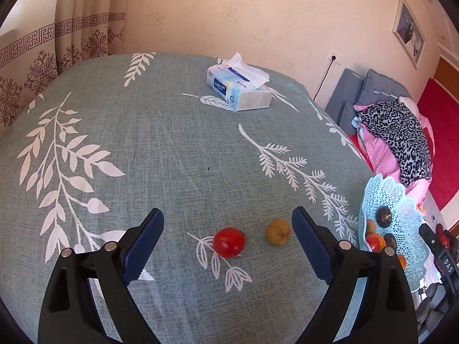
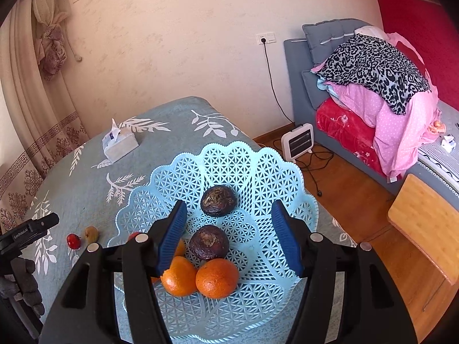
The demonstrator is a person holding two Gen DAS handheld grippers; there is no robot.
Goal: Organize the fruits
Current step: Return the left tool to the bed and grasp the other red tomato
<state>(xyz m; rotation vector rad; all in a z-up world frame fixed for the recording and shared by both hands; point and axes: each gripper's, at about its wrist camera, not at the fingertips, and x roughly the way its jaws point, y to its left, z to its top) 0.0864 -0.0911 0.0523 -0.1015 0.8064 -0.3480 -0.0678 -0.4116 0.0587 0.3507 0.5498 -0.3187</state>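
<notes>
The left wrist view looks low and close across the table (image 1: 143, 149) toward the far wall. The right wrist view looks down from above the basket (image 2: 258, 172) at the table's right edge. Both share the basket, tissue box (image 1: 239, 89) and bed (image 2: 373, 86).

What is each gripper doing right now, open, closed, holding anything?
Left gripper: open, empty, above the red fruit on the table.
Right gripper: open, empty, over the blue basket.

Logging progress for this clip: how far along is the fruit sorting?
Mostly done: the blue basket already holds two dark fruits and several oranges. Nothing is in hand; the left gripper and right gripper are both open and empty. Left: the red fruit and the yellow-brown fruit, both on the tablecloth.
</notes>
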